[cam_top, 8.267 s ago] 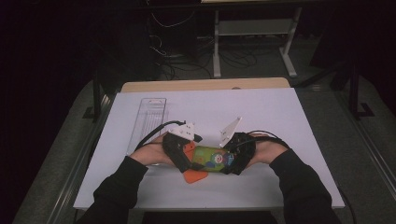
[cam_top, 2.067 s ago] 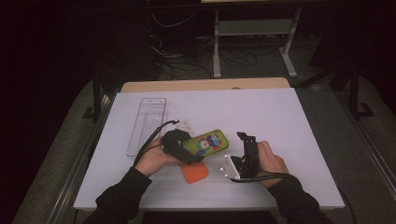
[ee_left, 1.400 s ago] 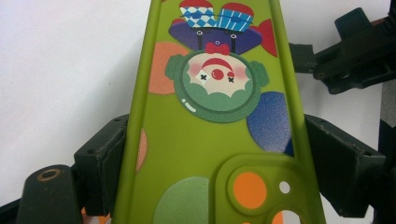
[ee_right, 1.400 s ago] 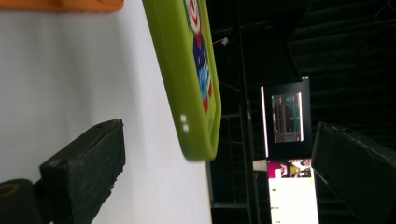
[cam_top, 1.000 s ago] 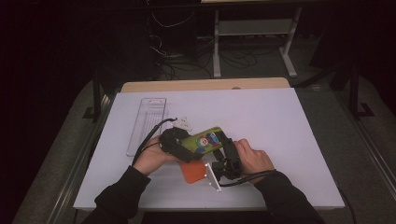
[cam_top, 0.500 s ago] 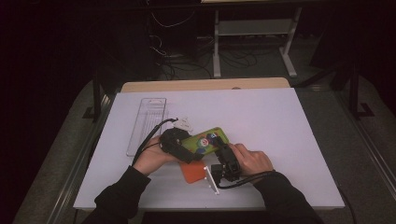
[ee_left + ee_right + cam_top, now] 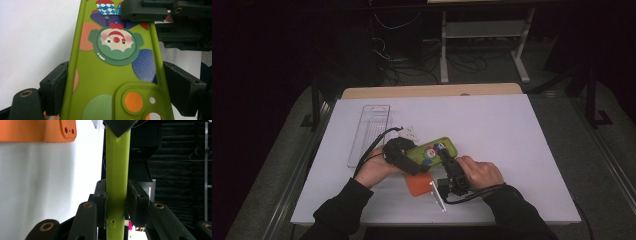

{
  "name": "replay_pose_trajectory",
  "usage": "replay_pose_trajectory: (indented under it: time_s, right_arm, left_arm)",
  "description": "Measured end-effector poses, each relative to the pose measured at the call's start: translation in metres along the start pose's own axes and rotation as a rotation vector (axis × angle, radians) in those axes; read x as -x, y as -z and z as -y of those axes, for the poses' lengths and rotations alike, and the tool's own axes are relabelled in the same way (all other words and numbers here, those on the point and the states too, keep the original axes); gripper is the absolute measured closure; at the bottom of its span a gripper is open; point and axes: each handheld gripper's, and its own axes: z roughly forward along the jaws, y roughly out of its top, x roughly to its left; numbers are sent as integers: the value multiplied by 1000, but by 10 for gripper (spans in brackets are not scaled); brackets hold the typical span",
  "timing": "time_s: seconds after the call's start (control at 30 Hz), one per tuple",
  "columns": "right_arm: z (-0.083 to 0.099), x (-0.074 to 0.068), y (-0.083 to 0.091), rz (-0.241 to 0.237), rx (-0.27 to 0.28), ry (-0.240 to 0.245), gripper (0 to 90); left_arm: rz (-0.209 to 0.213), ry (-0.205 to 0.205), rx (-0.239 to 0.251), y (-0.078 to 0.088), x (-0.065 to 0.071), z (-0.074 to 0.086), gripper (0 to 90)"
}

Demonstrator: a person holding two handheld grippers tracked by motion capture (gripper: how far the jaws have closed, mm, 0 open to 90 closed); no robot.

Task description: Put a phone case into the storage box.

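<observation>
A green phone case (image 7: 432, 150) with a clown print is held just above the table. My left gripper (image 7: 402, 156) is shut on it across its width; in the left gripper view the jaws press both long sides of the green case (image 7: 110, 75). My right gripper (image 7: 443, 152) is shut on the case's near long edge, turned on its side. The right gripper view has the green case (image 7: 117, 162) edge-on and clamped between the pads (image 7: 102, 205). An orange phone case (image 7: 419, 184) lies flat under the green one, also seen as the orange case (image 7: 37, 130).
A clear plastic tray (image 7: 369, 132) lies at the left of the white table cover (image 7: 512, 130). A small white piece (image 7: 412, 133) sits beyond the left gripper. Dark floor, cables and a white stand lie past the far table edge.
My right gripper came in from the right, turned on its side and shut on the green case's edge. The left gripper kept its hold and barely moved.
</observation>
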Motion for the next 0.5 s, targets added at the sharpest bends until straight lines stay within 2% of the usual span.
replay_pose_trajectory:
  time_s: [0.13,0.33,0.47,0.5]
  right_arm:
    - [0,-1,0,-1,2,7,745]
    - [-1,0,1,1,-6,10,755]
    - [-1,1,2,0,-3,6,757]
    - [-1,1,3,0,-6,-8,757]
  left_arm:
    - [3,4,2,1,0,0,154]
    - [6,-4,2,1,0,0,152]
    - [11,-3,28,2,0,0,146]
    - [7,-8,39,2,1,1,144]
